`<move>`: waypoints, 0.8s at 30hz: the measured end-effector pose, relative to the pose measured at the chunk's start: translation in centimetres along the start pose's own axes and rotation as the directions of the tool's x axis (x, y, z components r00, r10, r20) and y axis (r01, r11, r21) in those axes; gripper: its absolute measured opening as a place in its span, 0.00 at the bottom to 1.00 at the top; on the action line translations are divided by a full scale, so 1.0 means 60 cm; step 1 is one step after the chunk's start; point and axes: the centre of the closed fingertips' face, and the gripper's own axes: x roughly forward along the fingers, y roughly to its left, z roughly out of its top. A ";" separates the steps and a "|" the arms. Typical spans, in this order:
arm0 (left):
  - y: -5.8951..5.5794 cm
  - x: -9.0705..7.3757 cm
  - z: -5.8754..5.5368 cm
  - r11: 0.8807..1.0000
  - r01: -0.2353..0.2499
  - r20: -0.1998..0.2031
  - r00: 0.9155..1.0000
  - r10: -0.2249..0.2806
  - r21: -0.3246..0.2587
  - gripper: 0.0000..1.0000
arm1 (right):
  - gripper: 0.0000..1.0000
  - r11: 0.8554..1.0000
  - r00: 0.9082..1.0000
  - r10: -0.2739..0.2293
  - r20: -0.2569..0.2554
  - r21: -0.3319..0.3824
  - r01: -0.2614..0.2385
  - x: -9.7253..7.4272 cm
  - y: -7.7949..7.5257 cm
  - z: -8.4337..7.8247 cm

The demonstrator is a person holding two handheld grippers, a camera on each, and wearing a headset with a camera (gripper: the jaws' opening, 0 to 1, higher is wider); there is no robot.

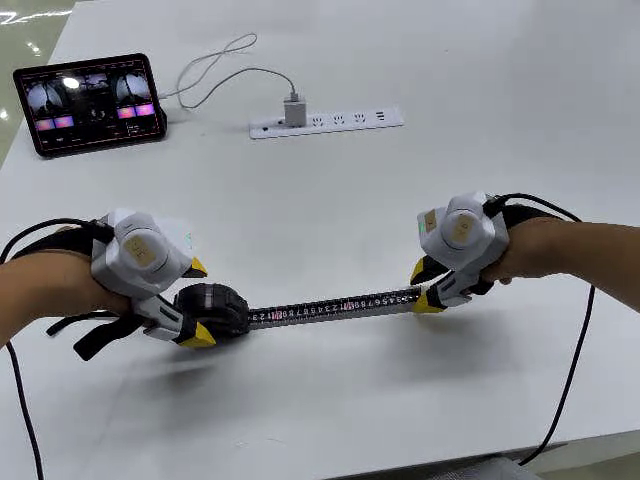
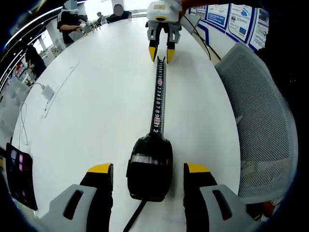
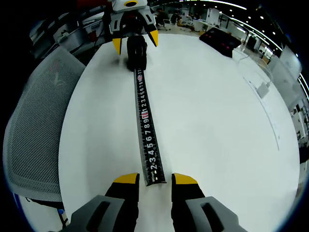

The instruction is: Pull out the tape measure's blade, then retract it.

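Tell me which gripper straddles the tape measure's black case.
The left gripper, jaws either side of the case; the right gripper is at the blade's free end.

You are holding the left hand-held gripper (image 1: 198,301) with its jaws spread wide and the right hand-held gripper (image 1: 421,287) with its jaws set narrow, pointing them at each other.
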 end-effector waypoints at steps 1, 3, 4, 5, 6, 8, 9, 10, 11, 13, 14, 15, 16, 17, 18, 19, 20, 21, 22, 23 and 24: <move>-0.001 -0.001 0.001 1.000 0.001 0.003 1.000 -0.001 -0.003 0.57 | 0.25 1.000 1.000 -0.001 -0.002 0.007 0.001 0.000 0.001 -0.001; -0.001 -0.002 0.002 1.000 0.001 0.009 1.000 0.000 -0.015 0.61 | 0.30 1.000 1.000 0.003 -0.002 0.028 -0.003 0.001 0.003 -0.002; -0.001 -0.003 0.002 1.000 0.001 0.010 1.000 -0.001 -0.022 0.61 | 0.31 0.999 1.000 0.002 -0.001 0.036 -0.002 0.001 0.005 -0.001; -0.001 -0.002 0.002 1.000 0.001 0.013 1.000 -0.001 -0.026 0.62 | 0.33 0.999 1.000 -0.001 -0.001 0.045 0.001 0.001 0.004 -0.001; -0.001 -0.003 0.001 1.000 0.001 0.014 1.000 -0.001 -0.031 0.64 | 0.35 0.999 1.000 -0.001 -0.001 0.051 0.001 0.001 0.005 -0.001; -0.003 -0.005 0.002 0.999 0.002 0.019 1.000 -0.001 -0.045 0.66 | 0.39 0.998 1.000 -0.003 0.004 0.063 0.002 0.002 0.005 0.002; -0.004 -0.006 0.002 0.999 0.003 0.023 1.000 -0.002 -0.054 0.67 | 0.42 0.998 1.000 -0.005 0.008 0.069 0.004 0.001 0.005 0.004; -0.004 -0.006 0.003 0.998 0.003 0.027 1.000 -0.001 -0.060 0.68 | 0.44 0.998 1.000 -0.006 0.010 0.070 0.006 0.001 0.004 0.004; -0.004 -0.006 0.003 0.998 0.003 0.030 1.000 -0.001 -0.068 0.70 | 0.46 0.997 1.000 -0.008 0.013 0.073 0.007 0.001 0.004 0.005; -0.003 -0.007 0.003 0.996 -0.001 0.036 0.999 0.005 -0.088 0.73 | 0.48 0.997 1.000 -0.008 0.019 0.081 0.006 0.001 0.004 0.007; -0.001 -0.008 0.004 0.995 -0.011 0.044 0.999 0.016 -0.104 0.75 | 0.49 0.996 1.000 -0.008 0.022 0.090 0.006 -0.001 0.005 0.008; -0.002 -0.009 0.010 0.993 -0.006 0.068 0.998 0.015 -0.122 0.81 | 0.48 0.995 1.000 -0.010 0.023 0.096 0.007 -0.001 0.004 0.008; -0.001 -0.010 0.012 0.991 -0.009 0.078 0.997 0.020 -0.133 0.86 | 0.48 0.994 1.000 -0.007 0.026 0.106 0.005 -0.002 0.005 0.007; 0.002 -0.012 0.011 0.990 -0.018 0.076 0.997 0.028 -0.139 0.88 | 0.48 0.992 1.000 -0.004 0.028 0.123 0.001 -0.002 0.005 0.005; 0.002 -0.012 0.012 0.990 -0.019 0.079 0.996 0.030 -0.142 0.89 | 0.50 0.993 1.000 -0.007 0.028 0.122 0.004 -0.001 0.006 0.005; 0.003 -0.013 0.011 0.989 -0.022 0.082 0.996 0.034 -0.149 0.90 | 0.52 0.992 1.000 -0.011 0.029 0.127 0.007 -0.001 0.006 0.004; 0.004 -0.013 0.010 0.988 -0.022 0.082 0.996 0.035 -0.153 0.91 | 0.54 0.991 0.999 -0.009 0.035 0.132 0.004 -0.002 0.007 0.004; 0.004 -0.014 0.009 0.987 -0.026 0.080 0.996 0.039 -0.158 0.91 | 0.58 0.990 0.999 -0.009 0.043 0.143 0.003 -0.002 0.007 0.005; 0.005 -0.014 0.007 0.986 -0.031 0.079 0.996 0.044 -0.165 0.92 | 0.61 0.988 0.999 -0.012 0.048 0.152 0.005 -0.003 0.006 0.006; 0.006 -0.014 0.007 0.986 -0.032 0.082 0.996 0.046 -0.167 0.94 | 0.64 0.988 0.998 -0.014 0.055 0.154 0.006 -0.005 0.006 0.007; 0.007 -0.015 0.006 0.983 -0.038 0.082 0.995 0.053 -0.179 0.95 | 0.68 0.988 0.997 -0.019 0.072 0.152 0.008 -0.007 0.005 0.010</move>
